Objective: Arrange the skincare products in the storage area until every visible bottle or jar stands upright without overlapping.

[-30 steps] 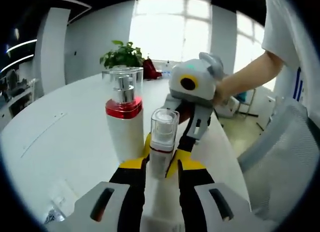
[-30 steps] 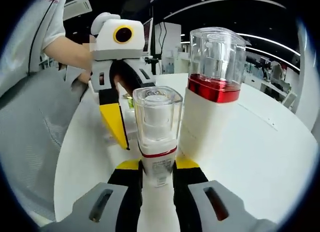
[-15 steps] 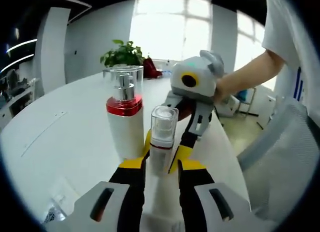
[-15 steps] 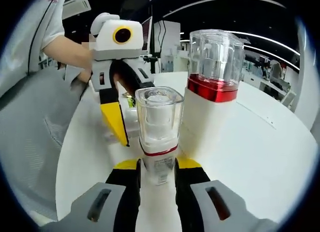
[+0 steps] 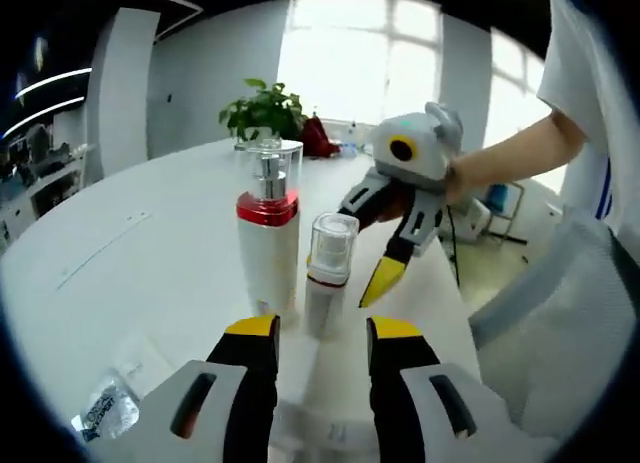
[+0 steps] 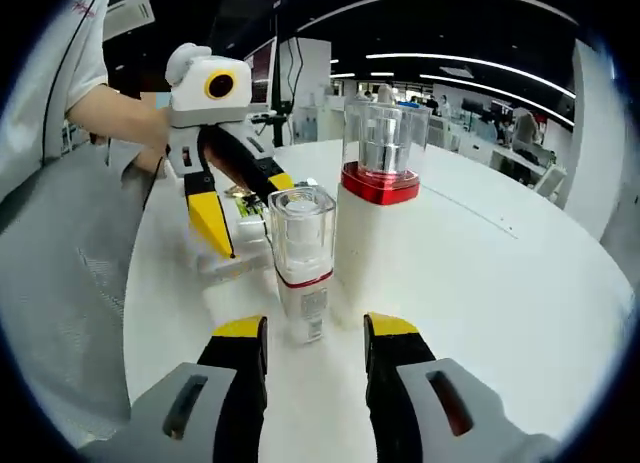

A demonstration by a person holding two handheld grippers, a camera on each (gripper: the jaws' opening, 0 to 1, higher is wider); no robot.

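Observation:
A small clear-capped bottle [image 5: 328,273] [image 6: 303,258] with a thin red ring stands upright on the white table [image 5: 150,263] [image 6: 520,283]. Close beside it stands a taller white bottle [image 5: 270,238] [image 6: 375,213] with a red band and a clear cap. Whether the two bottles touch, I cannot tell. My left gripper [image 5: 323,328] is open just short of the small bottle, nothing between its jaws. My right gripper [image 6: 315,328] faces it from the other side, also open and empty. Each gripper appears in the other's view, held by a hand: the right gripper [image 5: 362,245] and the left gripper [image 6: 252,215].
A potted plant [image 5: 262,108] and a red item [image 5: 318,138] stand at the table's far side. A small sachet [image 5: 100,413] lies near my left gripper, and flat packets [image 6: 240,208] lie behind the small bottle. The table edge and a grey mesh chair [image 5: 560,303] are close.
Both grippers were closed around the small bottle. They have let go, opened wide and drawn back from it. Both bottles remain standing.

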